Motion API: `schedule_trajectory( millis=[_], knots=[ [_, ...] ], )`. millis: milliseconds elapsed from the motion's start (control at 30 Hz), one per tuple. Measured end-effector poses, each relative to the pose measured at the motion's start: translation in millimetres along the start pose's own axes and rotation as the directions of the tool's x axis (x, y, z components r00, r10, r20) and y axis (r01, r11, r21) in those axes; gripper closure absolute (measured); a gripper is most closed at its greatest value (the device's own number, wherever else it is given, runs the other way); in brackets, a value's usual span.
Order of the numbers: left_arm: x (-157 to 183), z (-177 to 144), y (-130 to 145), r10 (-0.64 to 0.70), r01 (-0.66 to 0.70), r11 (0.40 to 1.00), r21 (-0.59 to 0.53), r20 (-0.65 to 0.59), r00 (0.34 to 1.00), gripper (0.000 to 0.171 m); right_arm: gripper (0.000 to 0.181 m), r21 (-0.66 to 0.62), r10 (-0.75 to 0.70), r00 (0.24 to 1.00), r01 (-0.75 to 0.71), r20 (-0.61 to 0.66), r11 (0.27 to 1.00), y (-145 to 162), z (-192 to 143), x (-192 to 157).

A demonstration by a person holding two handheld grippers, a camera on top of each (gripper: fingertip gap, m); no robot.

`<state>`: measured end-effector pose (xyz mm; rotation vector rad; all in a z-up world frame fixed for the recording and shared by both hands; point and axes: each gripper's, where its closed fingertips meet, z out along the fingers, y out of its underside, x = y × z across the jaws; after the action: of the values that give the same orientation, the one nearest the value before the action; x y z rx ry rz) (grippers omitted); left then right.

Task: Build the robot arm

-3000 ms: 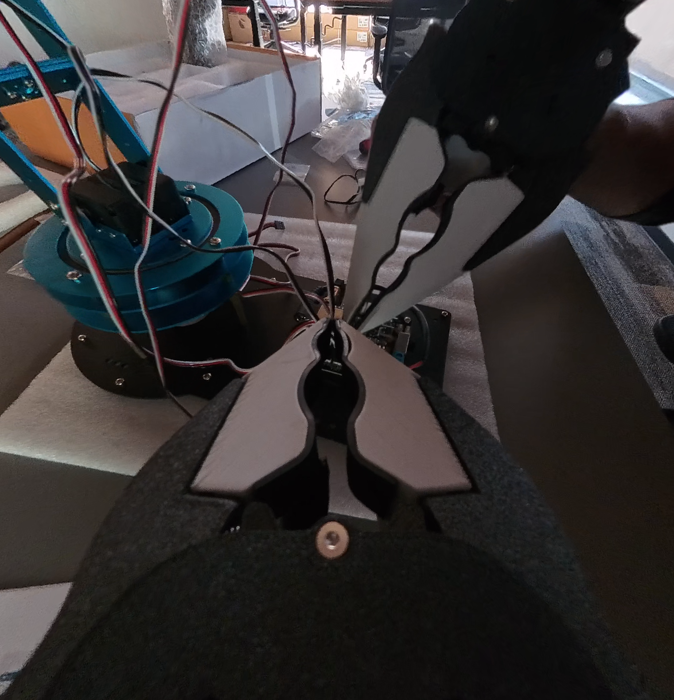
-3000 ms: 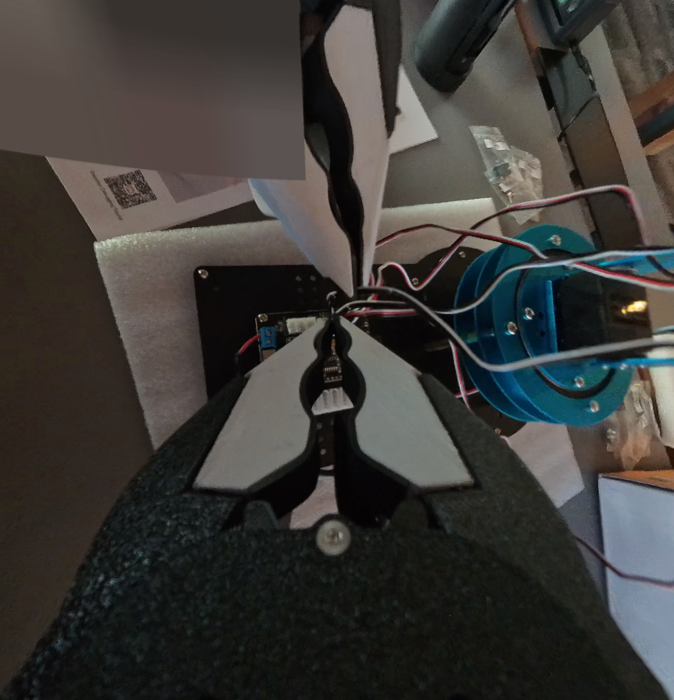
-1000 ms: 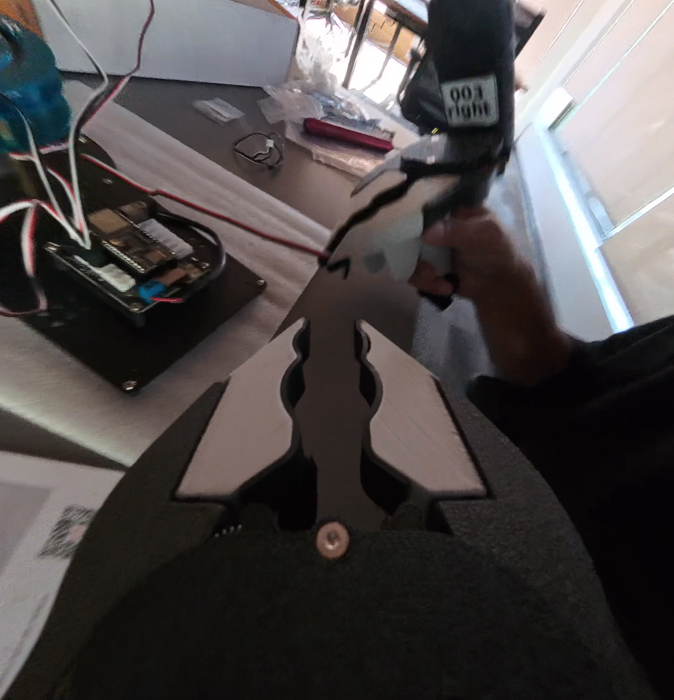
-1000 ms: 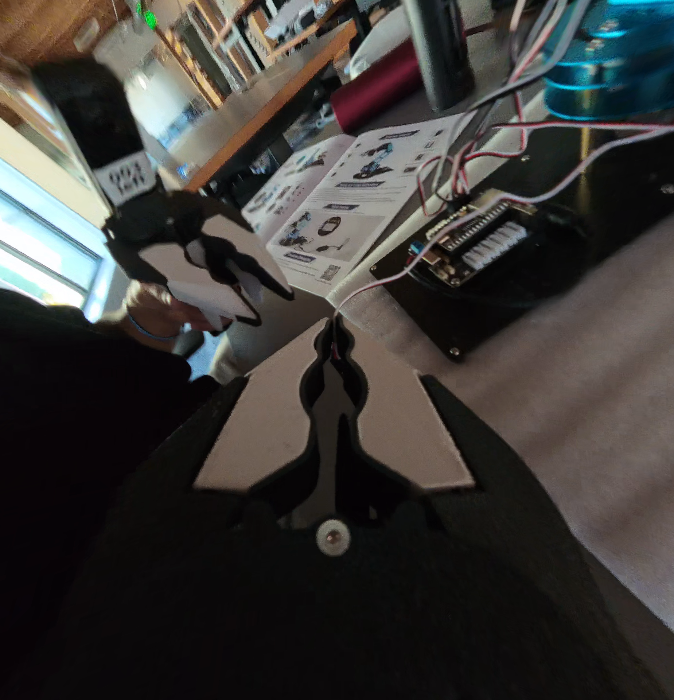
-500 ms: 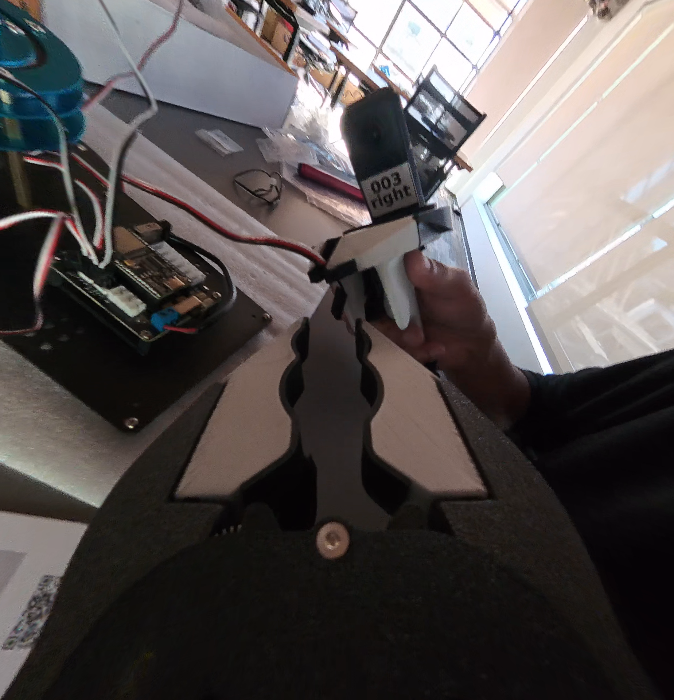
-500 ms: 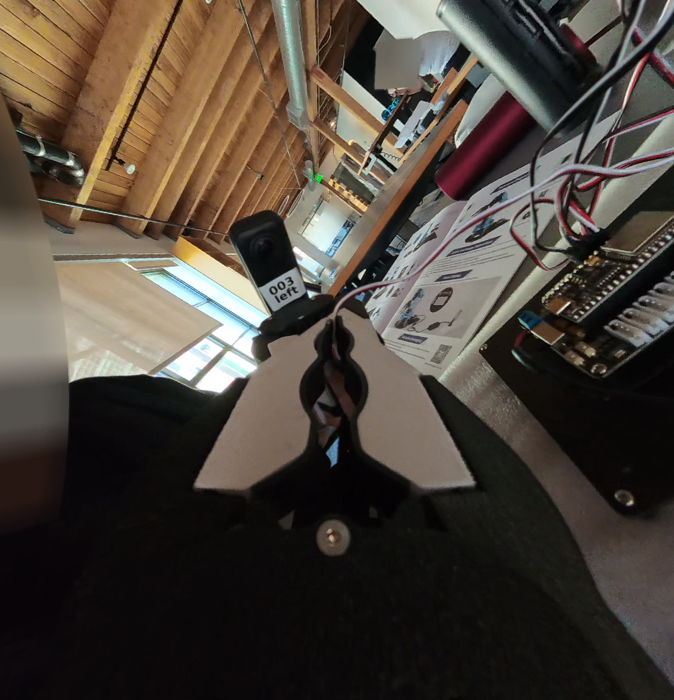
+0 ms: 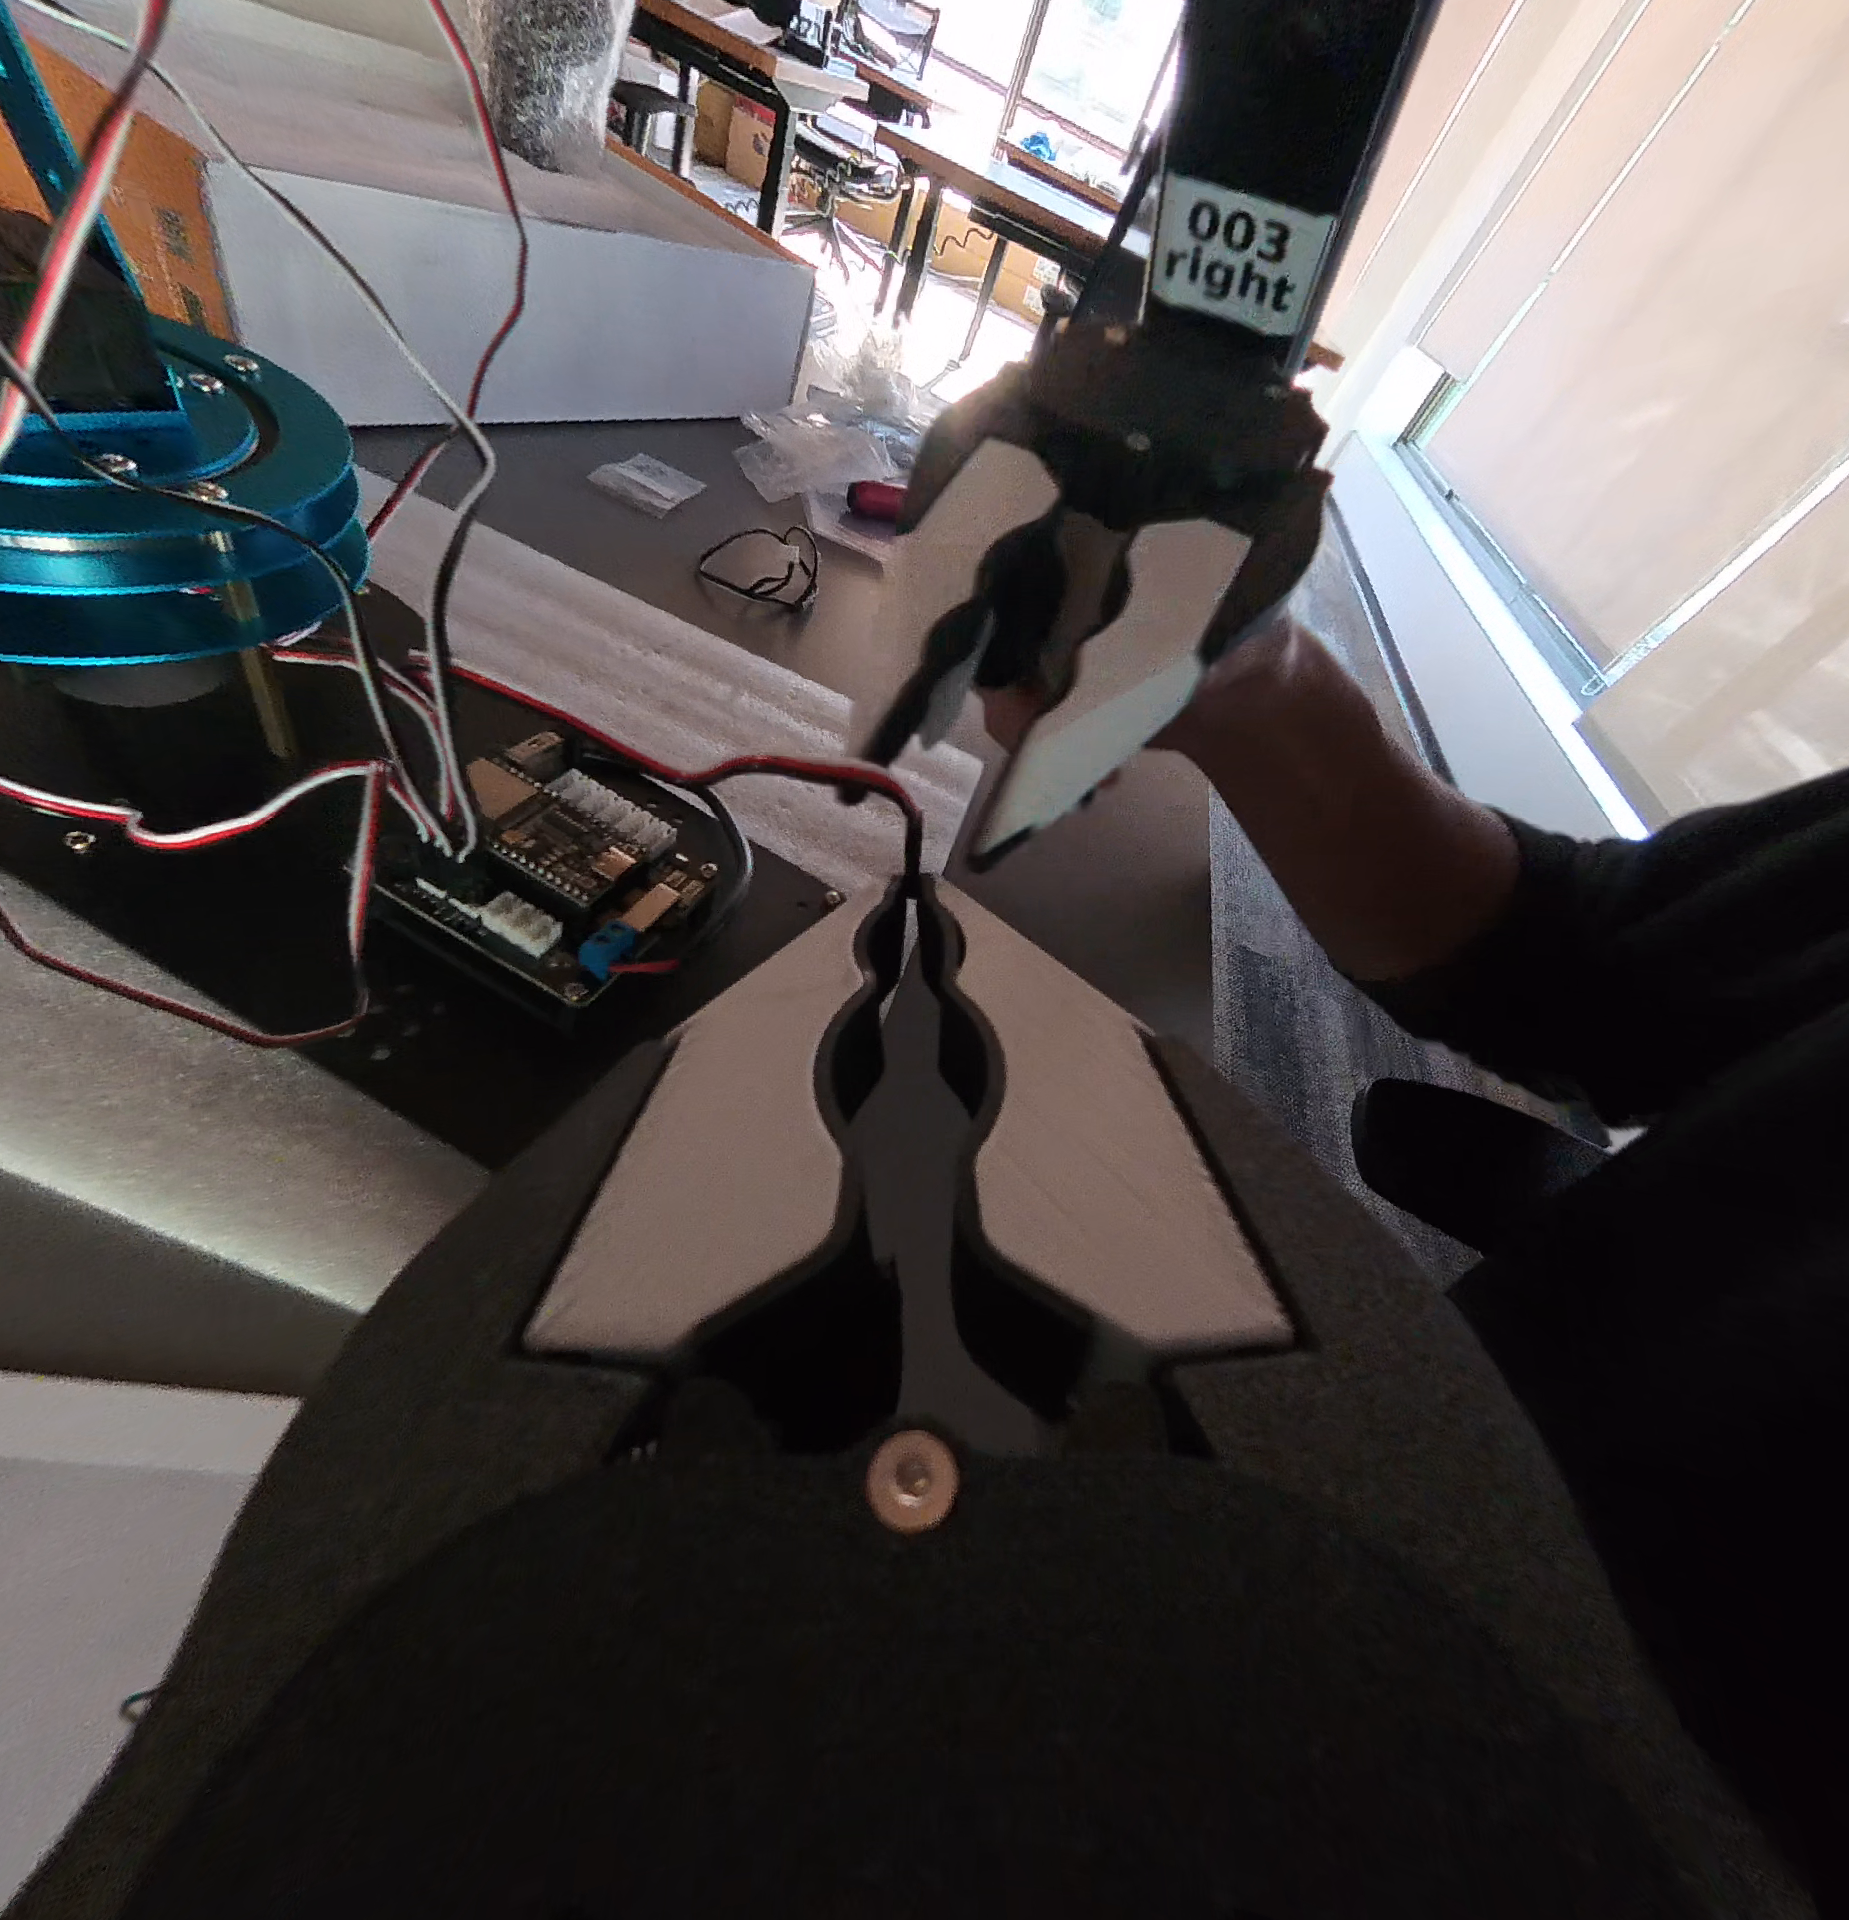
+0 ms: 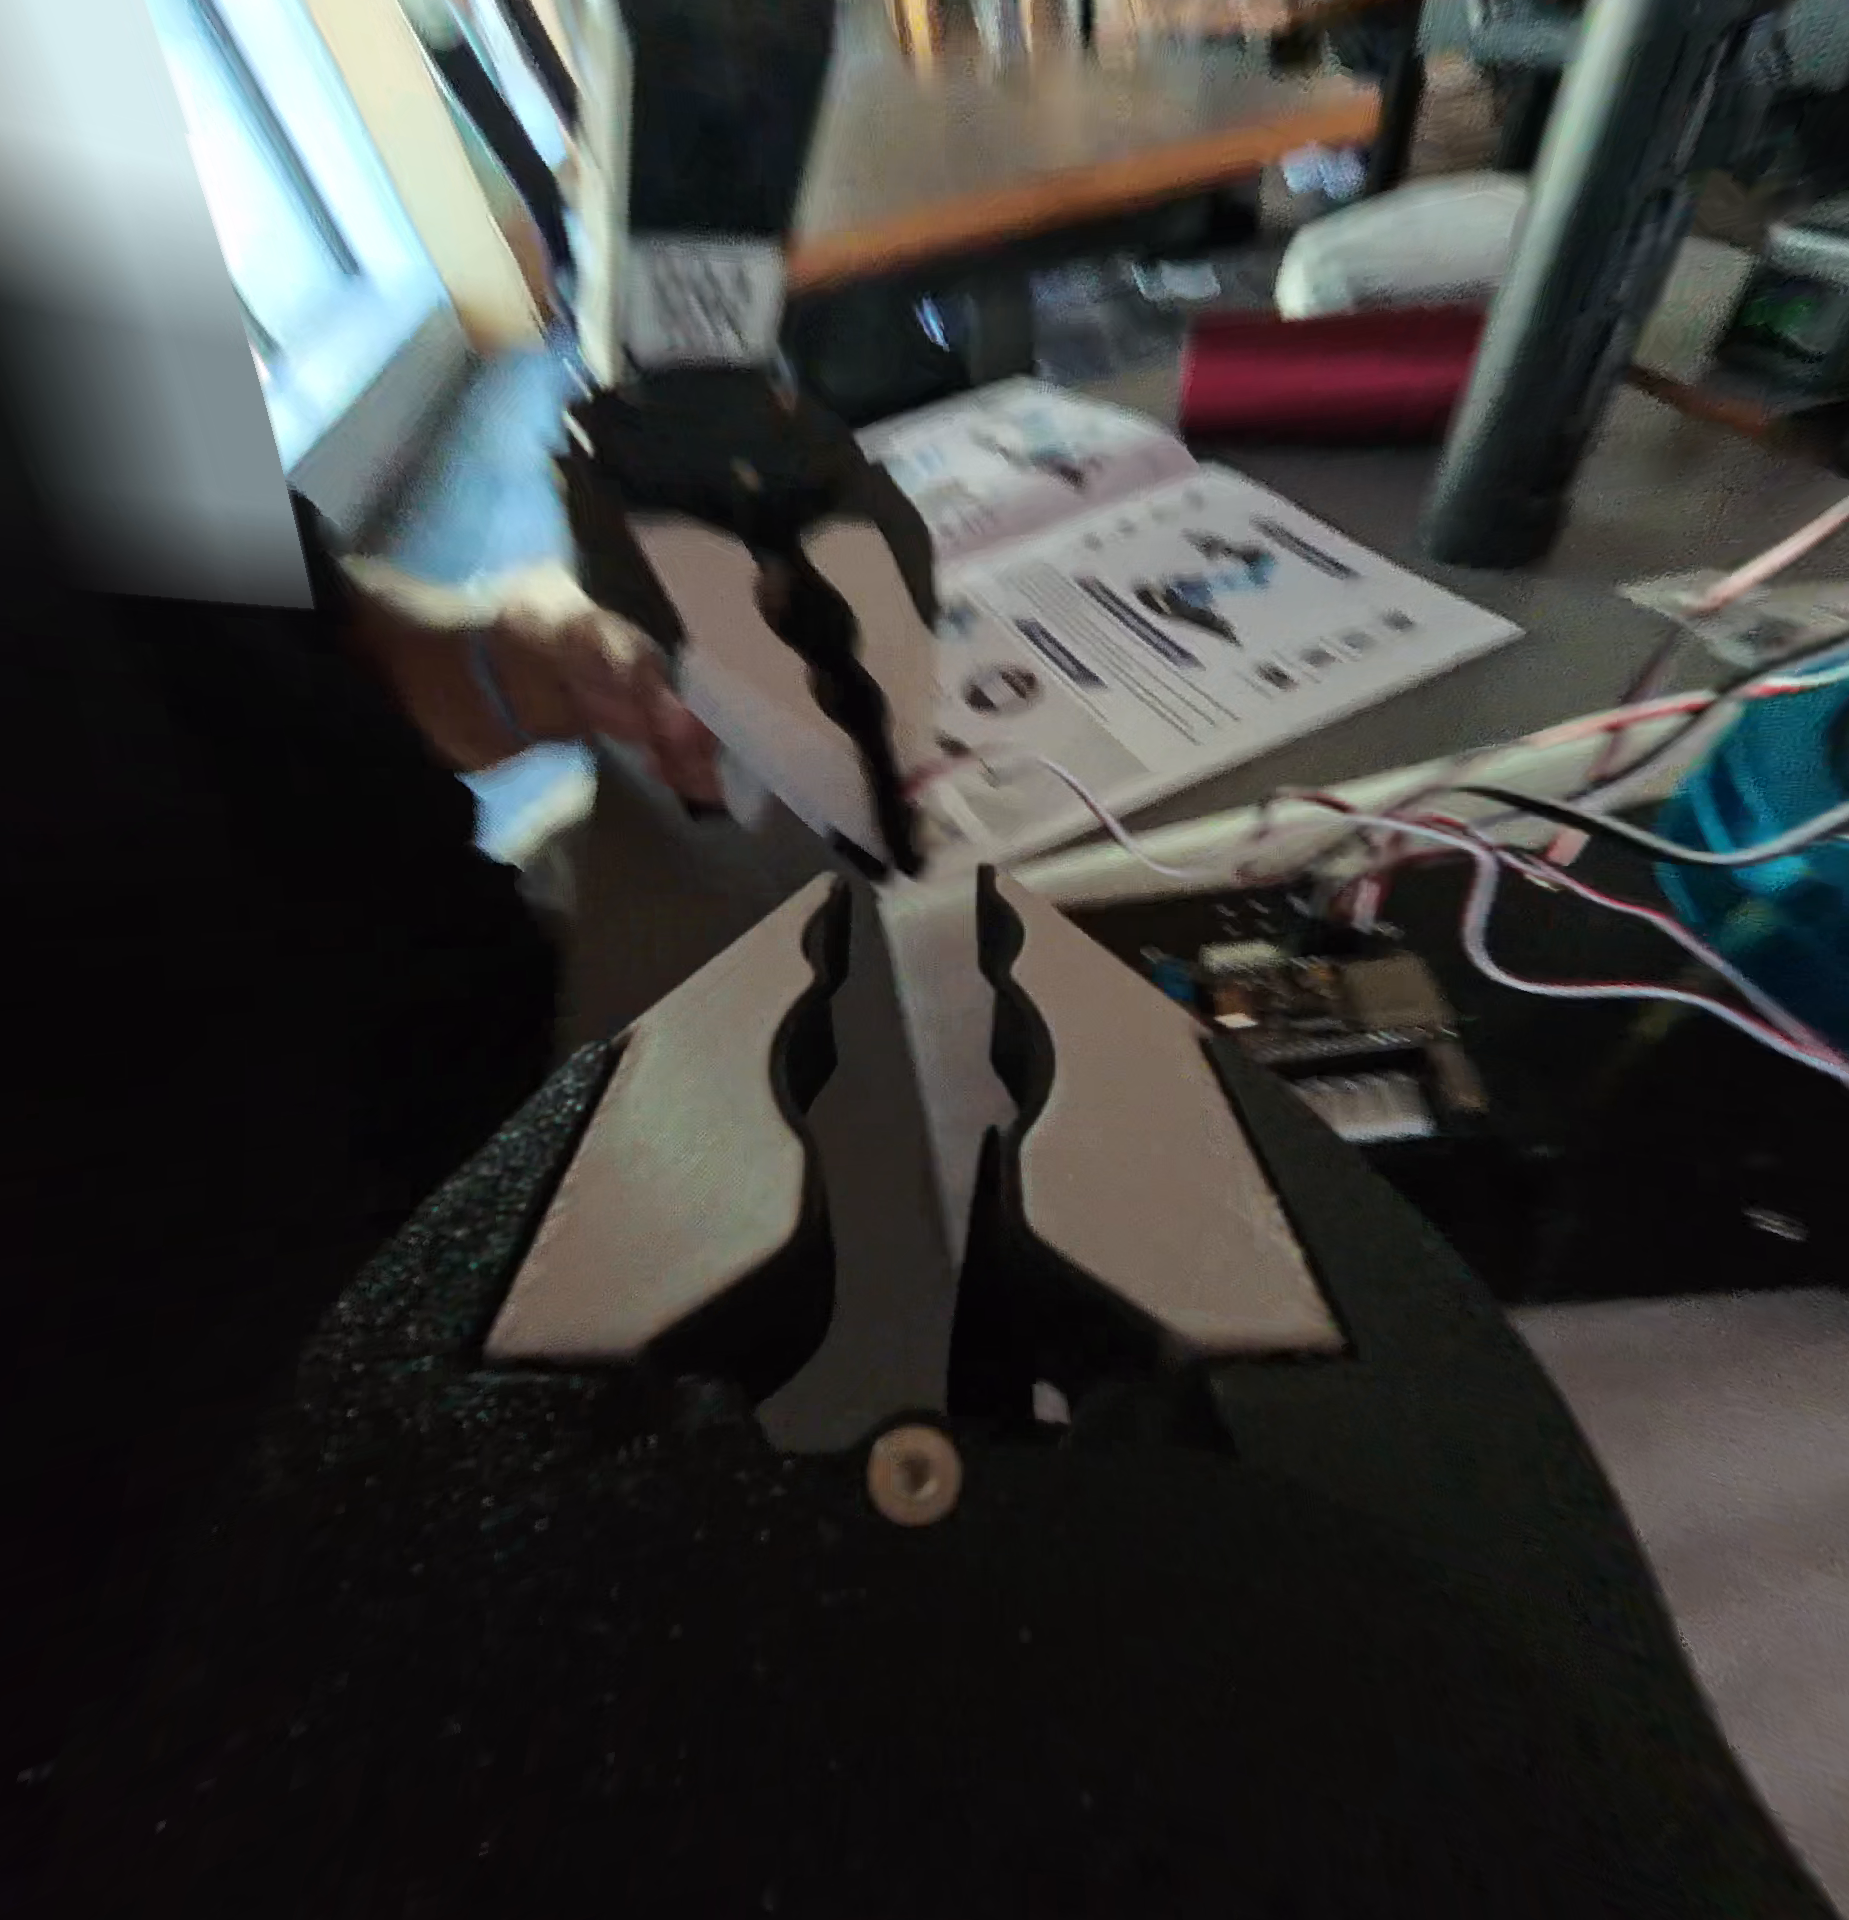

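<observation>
Left hand-held gripper (image 7: 907, 883): its jaws are drawn together at the tips and pinch the end of a red, white and black servo lead (image 7: 795, 771), which arcs from the tips back to the control board (image 7: 572, 852). Right hand-held gripper (image 7: 925, 800): seen in the left wrist view hanging tip-down just beyond the left gripper's tips, jaws parted by a narrow gap and holding nothing; one finger tip lies just beside the lead, and contact cannot be told. The right wrist view is blurred, but shows the same gap between its own fingers (image 8: 691, 1122) and the left gripper pointing down toward them, tips nearly meeting.

The control board, fitted with white connectors and a blue terminal block (image 7: 600, 952), sits on a black base plate (image 7: 307, 977). The plate rests on a white foam sheet (image 7: 629, 665) laid on the desk (image 7: 546, 478). On the far left of the plate stands a blue disc-shaped turntable (image 7: 161, 540), from which further leads (image 7: 421, 665) run down to the board.

Toward the far edge of the desk lie a small black cable loop (image 7: 759, 566), clear plastic bags (image 7: 826, 431) and a white box (image 7: 504, 281). An open printed booklet (image 8: 1190, 613) lies beyond the foam, with a dark red roll (image 8: 1325, 369) behind it.
</observation>
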<state>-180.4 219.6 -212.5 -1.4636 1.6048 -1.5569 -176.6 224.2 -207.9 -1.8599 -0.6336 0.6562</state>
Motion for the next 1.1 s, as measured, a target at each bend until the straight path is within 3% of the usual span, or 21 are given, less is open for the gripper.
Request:
schedule_trajectory(
  millis=[67, 200, 333, 400, 667, 767, 967, 1100],
  knots=[
    [-3, -1, 2, 0.01, -0.01, 1.0, -0.015, 0.004, 1.0, 0.171, 0.163, -0.1, -0.041, 0.999, 0.038, -0.027, 0.994, 6, 5, 11],
    [-8, -1, 8, 0.033, -0.032, 0.998, -0.054, 0.015, 0.999, 0.171, 0.169, -0.083, 0.086, 0.983, -0.073, 0.164, 0.994, -5, 10, 4],
    [-13, 2, 14, 0.033, -0.031, 0.996, -0.086, 0.018, 0.999, 0.17, 0.168, -0.201, 0.021, 0.993, 0.002, 0.114, 0.98, 18, 20, 16],
    [-16, 2, 17, 0.041, -0.038, 0.993, -0.108, 0.024, 0.999, 0.17, 0.177, -0.198, 0.042, 0.984, -0.007, 0.172, 0.98, 17, 24, 8],
    [-18, 4, 19, 0.039, -0.038, 0.991, -0.126, 0.005, 0.999, 0.17, 0.166, -0.147, 0.112, 0.96, -0.075, 0.256, 0.986, 7, 25, 6],
    [-17, 5, 20, 0.035, -0.035, 0.991, -0.131, -0.002, 0.999, 0.17, 0.178, -0.164, 0.117, 0.959, -0.076, 0.258, 0.984, 11, 26, 8],
    [-23, 2, 14, 0.001, 0.0, 0.995, -0.105, 0.015, 1.0, 0.17, 0.181, -0.11, 0.06, 0.975, -0.037, 0.214, 0.993, 6, 26, 14],
    [-42, -15, 18, -0.037, 0.052, 0.993, -0.109, 0.132, 0.991, 0.163, 0.181, -0.105, 0.03, 0.999, -0.029, 0.011, 0.994, 6, 24, 51]
  ],
)
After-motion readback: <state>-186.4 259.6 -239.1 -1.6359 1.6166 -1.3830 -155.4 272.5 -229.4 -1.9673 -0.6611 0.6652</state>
